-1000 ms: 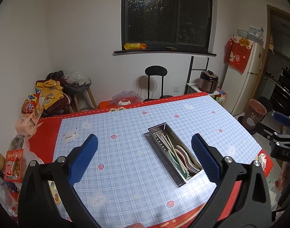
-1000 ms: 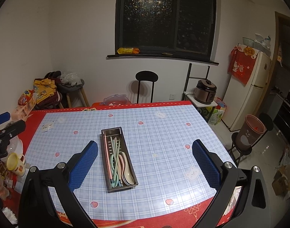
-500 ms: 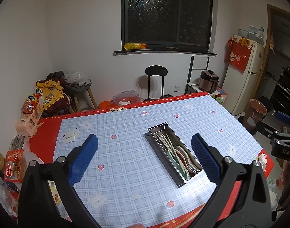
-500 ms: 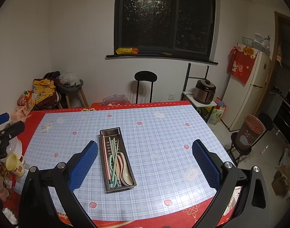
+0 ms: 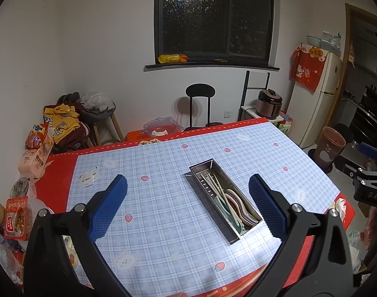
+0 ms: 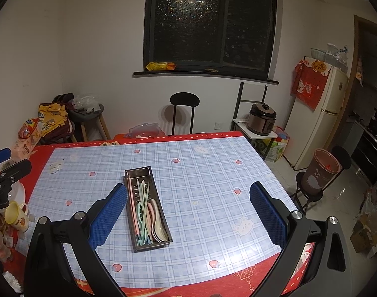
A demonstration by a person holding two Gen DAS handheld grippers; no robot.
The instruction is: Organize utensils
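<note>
Steel tray (image 6: 148, 208) holds all utensils (image 6: 146, 212), looks sorted; both grippers' fingers (image 5: 108, 209) (image 6: 109, 215) wide open, empty, tray at 12 o'clock.

Walls: white and plain (image 6: 94, 49), lit by indoor light.
Window: dark pane (image 6: 208, 22) straight ahead of the tongs, black sill below (a yellow packet (image 6: 160, 66) lay on it).
Stool: black round seat (image 6: 184, 99) stood against the wall under the window.
Fridge: cream (image 6: 319, 118), far right of the tongs, a red cloth (image 6: 309, 81) draped over it.
Cooker: brown (image 6: 262, 118), on a low white stand left of the fridge.
Floor: pale glossy tiles (image 6: 336, 198) at right.
</note>
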